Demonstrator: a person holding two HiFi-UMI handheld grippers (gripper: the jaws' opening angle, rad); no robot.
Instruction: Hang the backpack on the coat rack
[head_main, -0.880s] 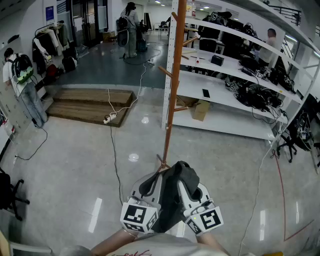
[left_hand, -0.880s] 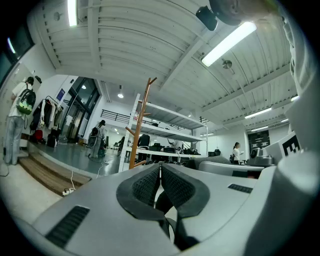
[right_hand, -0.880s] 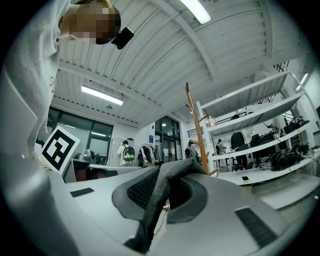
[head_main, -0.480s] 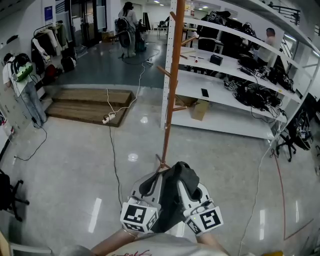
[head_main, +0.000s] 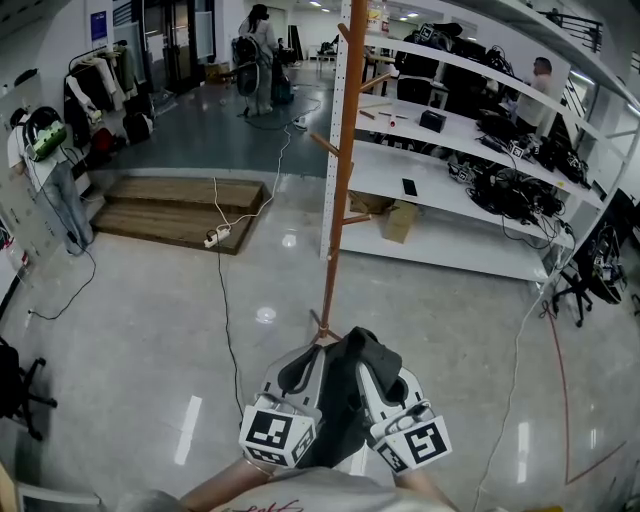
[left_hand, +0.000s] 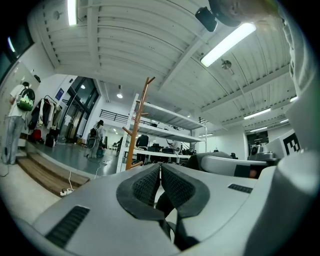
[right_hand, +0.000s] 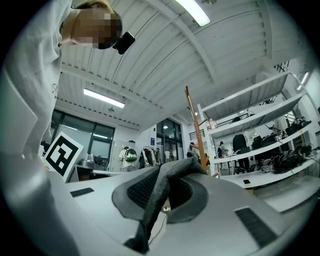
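Glossy floor, shelves far right, coat rack upright mid-room. Backpack is near, bunched between both grippers, not on the rack. Left gripper is pinched tight on its dark fabric, right gripper clamped on its strap.

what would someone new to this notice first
Low in the head view, the left tongs and right tongs sit side by side, both shut on a dark strap. Just beyond them a tall orange-brown coat rack rises from the shiny floor, with long white shelves to its right.
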